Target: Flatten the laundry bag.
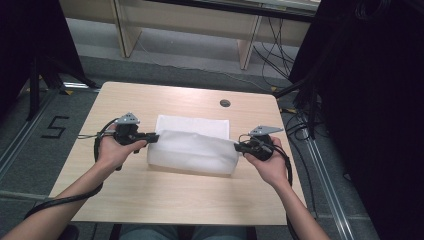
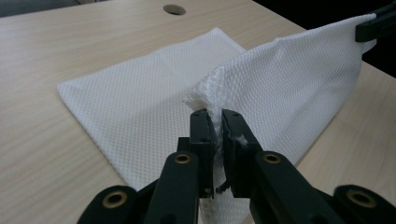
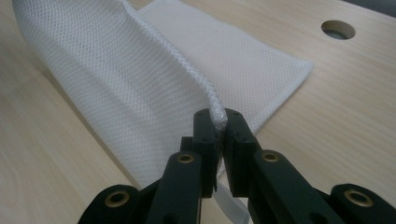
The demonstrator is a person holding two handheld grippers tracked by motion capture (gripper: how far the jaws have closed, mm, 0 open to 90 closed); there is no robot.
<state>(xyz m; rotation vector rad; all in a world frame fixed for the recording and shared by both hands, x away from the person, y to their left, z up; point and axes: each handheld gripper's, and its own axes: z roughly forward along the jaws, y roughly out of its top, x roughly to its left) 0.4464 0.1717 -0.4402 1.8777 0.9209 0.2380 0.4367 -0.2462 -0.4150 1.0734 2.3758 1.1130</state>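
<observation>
Hand-held grippers — two, left (image 1: 152,137) and right (image 1: 240,147) — on one white mesh cloth (image 1: 192,150).

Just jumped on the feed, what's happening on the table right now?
A person is folding a white mesh cloth on the wooden table. The left gripper is shut on one corner of the cloth's edge, the right gripper on the other, and that edge is lifted between them. The cloth's far part lies flat on the table, near a round cable hole. The fold is not yet laid down.
</observation>
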